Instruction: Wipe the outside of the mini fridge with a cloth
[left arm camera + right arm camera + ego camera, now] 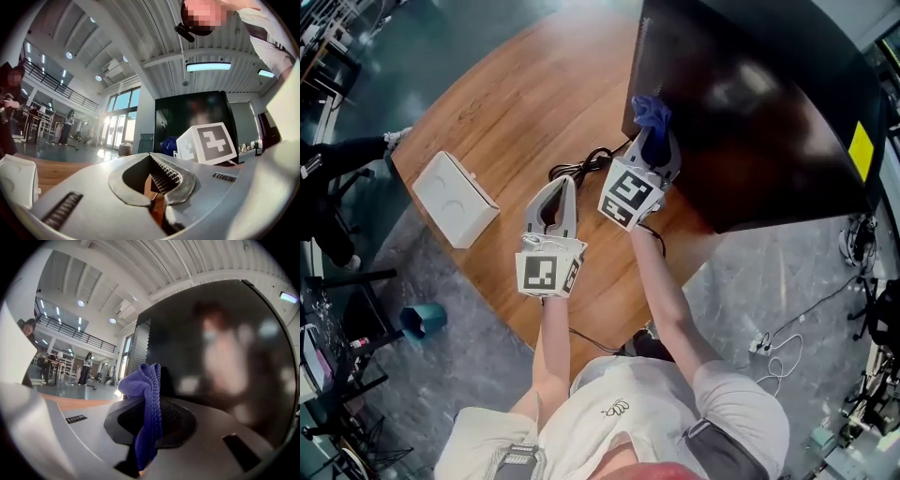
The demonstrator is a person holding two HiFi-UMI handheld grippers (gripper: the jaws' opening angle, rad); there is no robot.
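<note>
Just ahead of our right tongs [651, 141], which pinch the blue cloth [652, 111], stands the mini fridge [750, 112]. Its dark wall faces the cloth, touching or nearly so, and stretches away to the tongs' right. Our left tongs [563, 187], pressed together on nothing, hang farther back over the worktop [506, 103].

Light: bright, even; ceiling strips [208, 66] + windows [119, 117].
Glare: soft, blurry reflections on fridge [220, 357].
Edges: gripper views fisheye, dark corners.
Focus: close-up parts soft.

Glossy black mini fridge [759, 103], knitted blue cloth [147, 404], smooth wooden table [525, 103], matt white box [455, 199].
</note>
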